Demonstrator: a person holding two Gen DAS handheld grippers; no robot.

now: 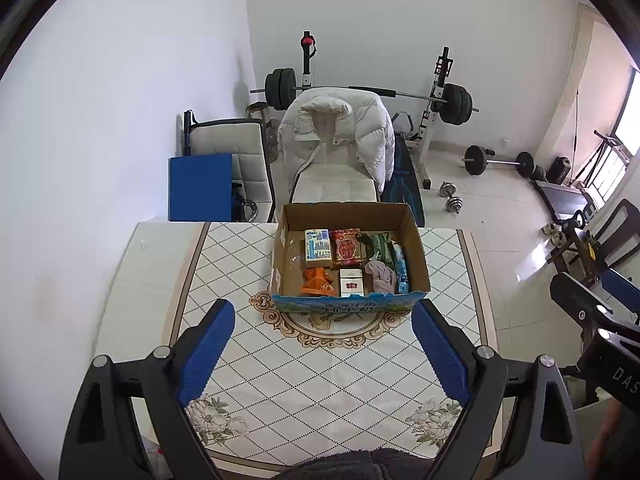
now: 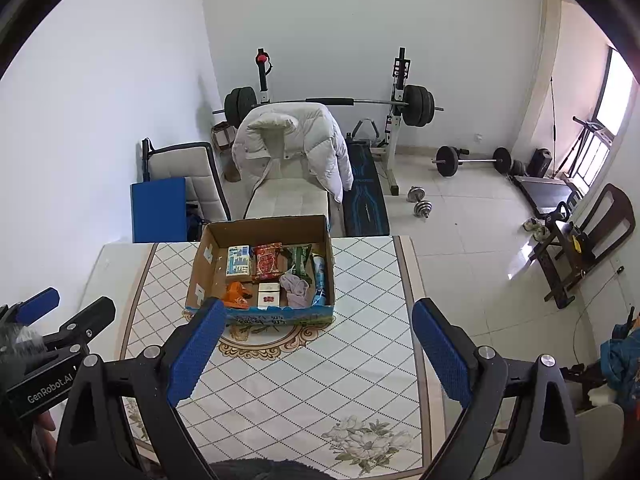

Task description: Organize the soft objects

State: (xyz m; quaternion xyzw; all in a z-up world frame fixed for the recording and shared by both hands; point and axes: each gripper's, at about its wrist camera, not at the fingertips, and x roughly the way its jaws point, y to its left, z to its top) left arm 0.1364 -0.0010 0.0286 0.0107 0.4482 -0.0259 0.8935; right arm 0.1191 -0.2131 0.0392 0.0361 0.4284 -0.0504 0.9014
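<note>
Grippers, left gripper (image 1: pixel 323 320) and right gripper (image 2: pixel 316 320), gape empty; soft things sit packed in the box (image 1: pixel 344 303) mid-table (image 1: pixel 280 380); squeeze gently.

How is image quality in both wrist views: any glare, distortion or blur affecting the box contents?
Left wrist view: strong fisheye bending with dark corners; the cardboard box contents are sharp; the window is blown out and glare sits on the floor tiles. Right wrist view: same distortion; box clear; window overexposed.
</note>
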